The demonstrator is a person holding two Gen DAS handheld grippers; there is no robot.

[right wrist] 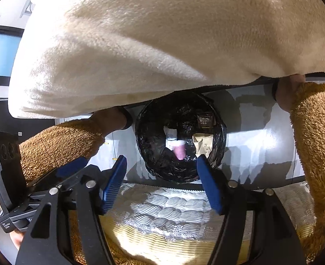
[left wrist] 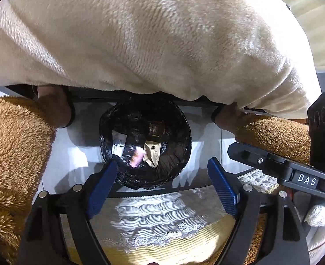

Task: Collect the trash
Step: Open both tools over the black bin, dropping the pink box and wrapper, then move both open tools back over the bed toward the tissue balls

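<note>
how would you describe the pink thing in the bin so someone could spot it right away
Find the round bin lined with a crinkled black bag, standing on the pale floor just past the lace-edged cushion. Inside, among the trash, the pink piece lies near the front, between a white printed label and a crumpled tan paper wrapper. It is the only pink item there, small and blurred.

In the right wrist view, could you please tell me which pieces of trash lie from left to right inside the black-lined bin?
White printed slip → pink item → tan crumpled paper.
</note>
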